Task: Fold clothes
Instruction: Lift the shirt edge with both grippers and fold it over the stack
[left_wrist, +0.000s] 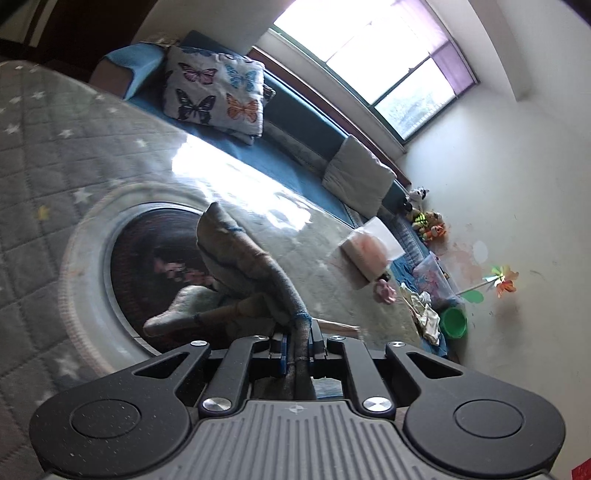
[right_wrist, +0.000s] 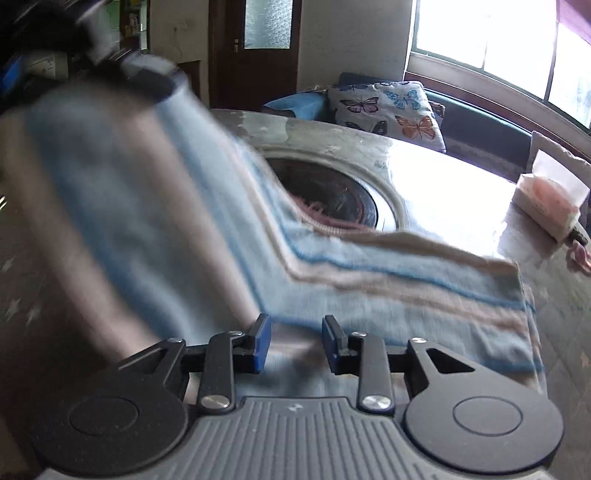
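i'm pinching the striped cloth in my left gripper, lifting one end off the table. my right gripper is standing spread over the flat half; next it's needing a fresh hold.

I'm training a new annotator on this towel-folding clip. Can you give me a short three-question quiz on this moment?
1. True or false: the left gripper is shut on the striped towel.
2. The right gripper is: A) clamped on the towel, B) open above the towel, C) holding the tissue box.
3. What pattern is on the cushion by the window?

Key: 1 true; 2 B; 3 butterflies.
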